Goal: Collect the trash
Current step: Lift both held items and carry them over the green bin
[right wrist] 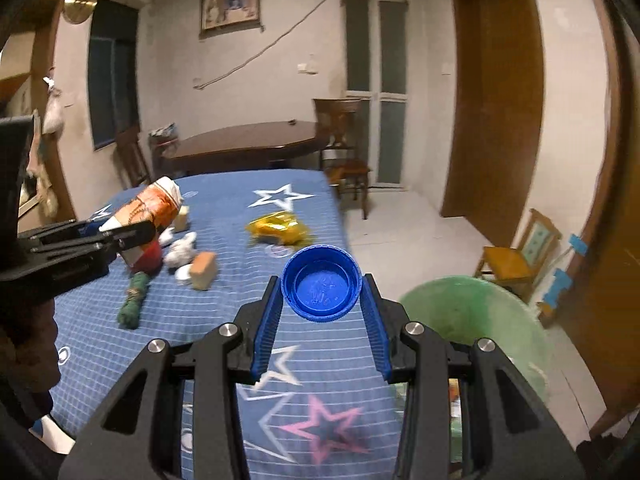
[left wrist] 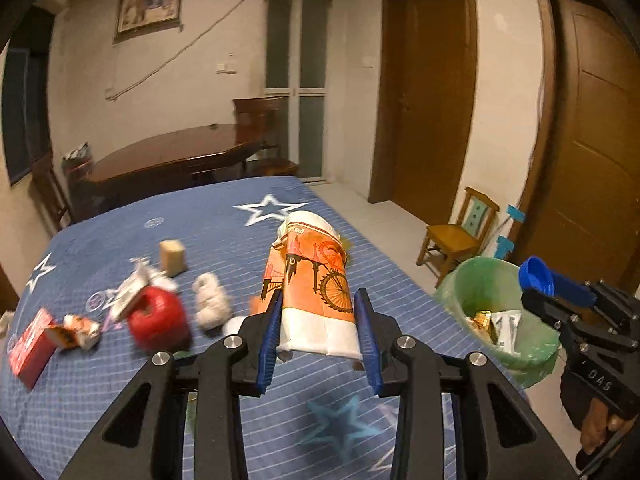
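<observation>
Blue bottle cap (right wrist: 321, 289): held between the fingers of the right gripper (right wrist: 322, 300), hollow side facing the camera, rim pinched from both sides near the fingertips. Centre of the right wrist view.

Crushed paper cup (left wrist: 316, 292), orange print with a bicycle: clamped between the fingers of the left gripper (left wrist: 318, 320). Long axis runs away from the camera, along the fingers; white rim end nearest the wrist, far end sticking out beyond the tips. Centre of the left wrist view.

Key relation: the bin with green liner (left wrist: 500, 312) sits at the right of both views, beside the right edge of the bench (left wrist: 240, 420) and lower than its top. In the right wrist view its rim (right wrist: 472, 312) lies just right of and below the cap, very near the right fingers. In the left wrist view the bin is well right of the cup, with the right gripper (left wrist: 540, 284) between cup and bin.

Judgement: right hand is nearer; the cap should drop first, then the cup swings right over the rim. Some wrappers already lie in the bin.

Left on the blue star cloth: red round object (left wrist: 160, 320), white wad (left wrist: 212, 306), tan block (left wrist: 173, 257), red box (left wrist: 30, 344), yellow foil wrapper (right wrist: 278, 229), green bundle (right wrist: 134, 306). Blurred; identities uncertain.
</observation>
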A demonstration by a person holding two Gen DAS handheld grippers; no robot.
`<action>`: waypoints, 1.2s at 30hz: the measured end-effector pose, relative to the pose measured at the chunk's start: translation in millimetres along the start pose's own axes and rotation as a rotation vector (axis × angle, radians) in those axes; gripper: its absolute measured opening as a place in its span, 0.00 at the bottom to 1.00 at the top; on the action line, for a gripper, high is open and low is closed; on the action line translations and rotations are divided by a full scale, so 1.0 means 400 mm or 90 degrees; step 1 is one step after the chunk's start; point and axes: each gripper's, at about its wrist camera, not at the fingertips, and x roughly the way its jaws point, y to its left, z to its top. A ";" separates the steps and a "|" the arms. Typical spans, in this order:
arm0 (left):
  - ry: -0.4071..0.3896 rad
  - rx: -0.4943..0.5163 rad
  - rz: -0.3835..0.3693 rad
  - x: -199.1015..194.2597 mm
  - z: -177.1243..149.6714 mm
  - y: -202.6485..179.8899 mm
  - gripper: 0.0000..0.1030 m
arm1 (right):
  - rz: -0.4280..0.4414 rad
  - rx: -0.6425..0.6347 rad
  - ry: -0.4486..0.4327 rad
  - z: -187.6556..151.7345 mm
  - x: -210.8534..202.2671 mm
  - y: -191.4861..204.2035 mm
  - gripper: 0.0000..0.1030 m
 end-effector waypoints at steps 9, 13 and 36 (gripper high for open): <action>0.004 0.041 -0.047 0.049 0.031 -0.152 0.36 | -0.056 0.029 -0.017 0.002 -0.038 -0.094 0.37; -0.013 0.073 -0.060 0.053 0.056 -0.222 0.36 | -0.071 0.041 -0.025 -0.003 -0.054 -0.124 0.37; -0.116 0.153 -0.119 0.000 0.215 -0.473 0.37 | -0.151 0.111 -0.054 -0.001 -0.097 -0.269 0.37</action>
